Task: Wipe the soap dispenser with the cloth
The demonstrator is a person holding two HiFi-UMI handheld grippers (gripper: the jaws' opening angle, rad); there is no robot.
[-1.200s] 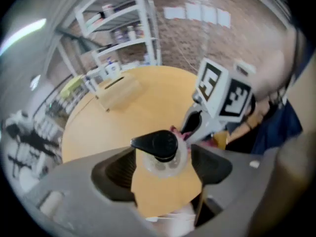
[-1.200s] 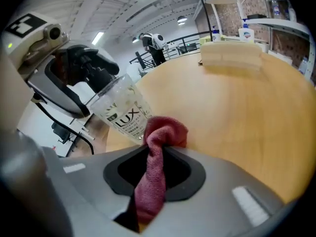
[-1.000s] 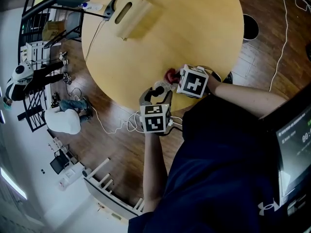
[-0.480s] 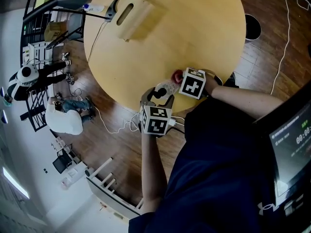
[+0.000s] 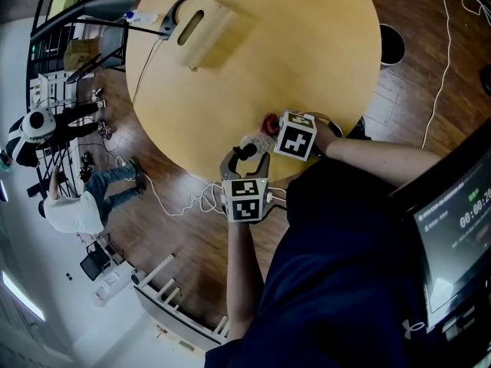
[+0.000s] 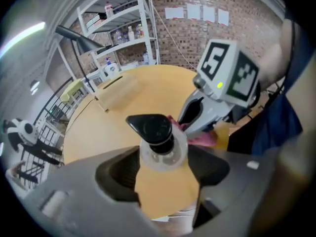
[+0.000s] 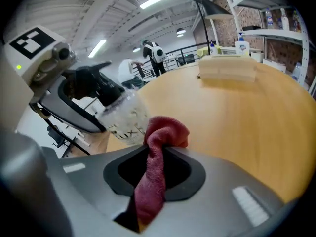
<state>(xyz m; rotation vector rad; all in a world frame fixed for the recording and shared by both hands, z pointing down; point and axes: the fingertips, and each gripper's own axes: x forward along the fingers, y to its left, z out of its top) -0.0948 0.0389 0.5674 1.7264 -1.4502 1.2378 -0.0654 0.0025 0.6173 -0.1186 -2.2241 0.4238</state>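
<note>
Head view steeply down on table (image 5: 307, 52); gripper views close, sharing soap dispenser (image 6: 160, 137).

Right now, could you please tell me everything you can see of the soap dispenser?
The soap dispenser is a clear plastic bottle with a black pump head and faint print on its side. It is upright near the table's edge, clasped by the left gripper, whose jaws have just been closing on it. The red cloth in the right gripper appears to touch its side.
</note>
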